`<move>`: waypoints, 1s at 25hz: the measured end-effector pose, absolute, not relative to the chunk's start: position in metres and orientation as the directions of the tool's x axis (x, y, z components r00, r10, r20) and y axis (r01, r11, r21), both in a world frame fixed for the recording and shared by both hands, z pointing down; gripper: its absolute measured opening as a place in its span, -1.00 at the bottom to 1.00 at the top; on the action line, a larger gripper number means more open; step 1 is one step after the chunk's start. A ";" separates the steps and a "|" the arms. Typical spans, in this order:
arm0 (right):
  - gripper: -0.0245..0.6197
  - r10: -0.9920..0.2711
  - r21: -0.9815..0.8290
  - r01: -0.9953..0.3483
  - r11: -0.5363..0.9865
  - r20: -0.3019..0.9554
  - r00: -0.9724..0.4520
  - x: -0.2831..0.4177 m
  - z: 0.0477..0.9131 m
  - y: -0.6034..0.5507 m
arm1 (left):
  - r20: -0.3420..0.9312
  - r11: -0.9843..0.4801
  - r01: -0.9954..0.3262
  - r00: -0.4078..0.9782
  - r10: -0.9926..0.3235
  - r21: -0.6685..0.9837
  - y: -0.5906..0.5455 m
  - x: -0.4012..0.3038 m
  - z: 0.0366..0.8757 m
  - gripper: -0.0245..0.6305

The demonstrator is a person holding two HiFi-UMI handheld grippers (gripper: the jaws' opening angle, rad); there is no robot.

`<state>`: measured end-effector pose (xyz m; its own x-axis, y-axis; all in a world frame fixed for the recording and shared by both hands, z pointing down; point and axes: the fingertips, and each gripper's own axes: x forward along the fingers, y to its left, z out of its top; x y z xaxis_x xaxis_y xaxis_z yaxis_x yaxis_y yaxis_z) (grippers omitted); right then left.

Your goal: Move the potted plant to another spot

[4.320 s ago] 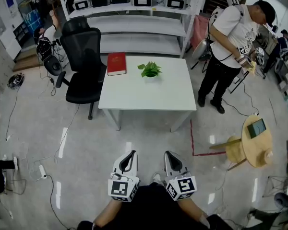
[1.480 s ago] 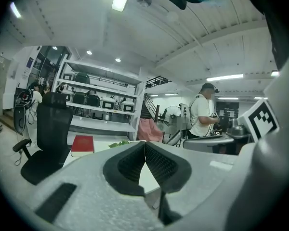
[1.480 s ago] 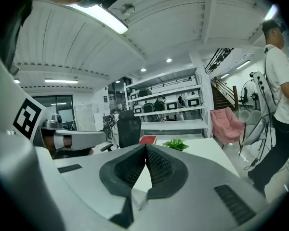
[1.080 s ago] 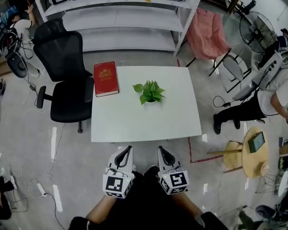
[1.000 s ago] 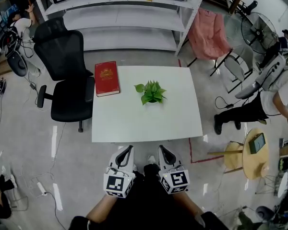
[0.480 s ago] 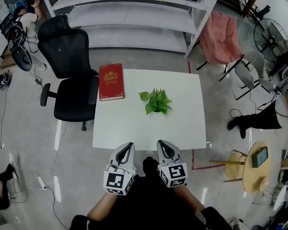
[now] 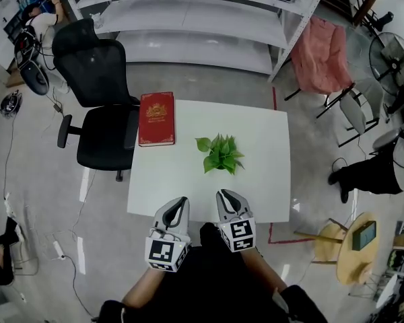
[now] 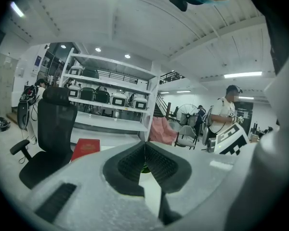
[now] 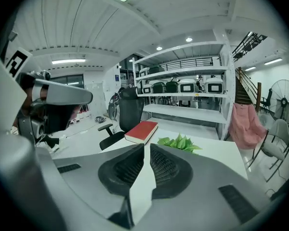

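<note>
Head view, potted plant (image 7: 220, 155) on white table (image 7: 256, 194), black chair (image 7: 101, 136), left hand-held gripper (image 7: 180, 202) and right hand-held gripper (image 7: 227, 196) closed

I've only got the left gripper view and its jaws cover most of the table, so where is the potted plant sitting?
Observer: The potted plant stands near the middle of the white table.
Operator: Is the right gripper holding anything?
Observer: No. The right gripper has its jaws all but together, with nothing between them.
Operator: Which gripper is nearer the plant?
Observer: The right one. The left gripper is off to the plant's left.
</note>
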<state>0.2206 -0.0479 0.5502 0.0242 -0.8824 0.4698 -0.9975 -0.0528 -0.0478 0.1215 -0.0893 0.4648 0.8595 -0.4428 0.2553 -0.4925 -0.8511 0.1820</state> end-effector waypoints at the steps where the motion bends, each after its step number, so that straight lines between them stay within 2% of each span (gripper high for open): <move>1: -0.88 -0.877 -0.041 -0.998 -0.047 0.480 0.021 0.225 0.555 -0.052 | 0.256 -0.852 -0.492 0.859 -0.443 0.178 -0.091 0.126 0.464 -0.87; 13: -0.88 -0.753 0.068 -0.987 0.143 0.655 -0.063 0.260 0.627 -0.097 | 0.300 -0.837 -0.513 0.842 -0.448 0.190 -0.114 0.166 0.481 -0.87; 20: -0.88 -0.633 0.178 -0.935 0.308 0.771 -0.061 0.266 0.675 -0.112 | 0.329 -0.831 -0.520 0.834 -0.444 0.198 -0.123 0.178 0.493 -0.87; 25: -0.88 -0.591 0.241 -0.901 0.361 0.806 -0.021 0.279 0.692 -0.115 | 0.339 -0.828 -0.524 0.830 -0.443 0.201 -0.127 0.183 0.495 -0.87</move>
<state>0.2786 -0.1155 0.6922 -0.0208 -0.5909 0.8065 -0.9009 0.3609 0.2411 0.1831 -0.1275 0.4954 0.8301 -0.4428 0.3389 -0.5237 -0.8279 0.2008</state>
